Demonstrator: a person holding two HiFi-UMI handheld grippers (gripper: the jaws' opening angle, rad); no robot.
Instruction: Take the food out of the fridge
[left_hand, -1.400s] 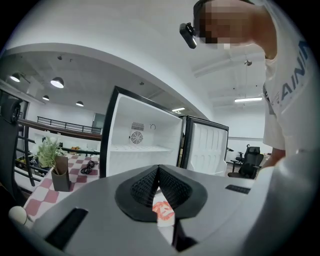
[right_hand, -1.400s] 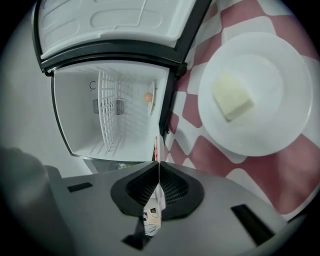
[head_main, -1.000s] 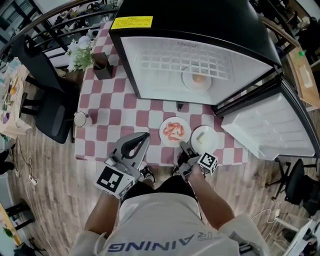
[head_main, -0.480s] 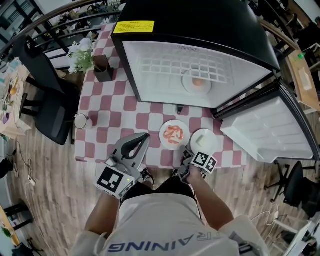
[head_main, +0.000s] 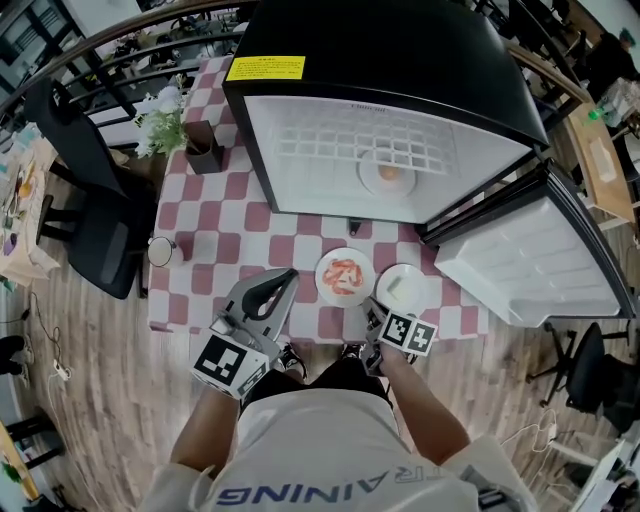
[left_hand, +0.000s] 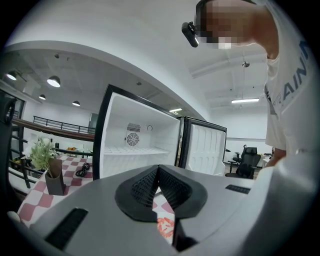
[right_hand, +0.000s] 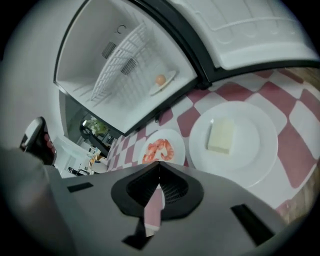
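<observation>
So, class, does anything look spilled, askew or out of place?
Nothing is spilled or tipped. The fridge door stands wide open with one plate inside; the shrimp plate and pale-block plate lie flat on the table.

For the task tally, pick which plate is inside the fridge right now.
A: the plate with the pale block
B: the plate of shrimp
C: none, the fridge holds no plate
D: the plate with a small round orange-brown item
D: the plate with the small round item sits inside the open fridge, while the shrimp plate and the pale-block plate rest on the checked table in front of it.
</observation>
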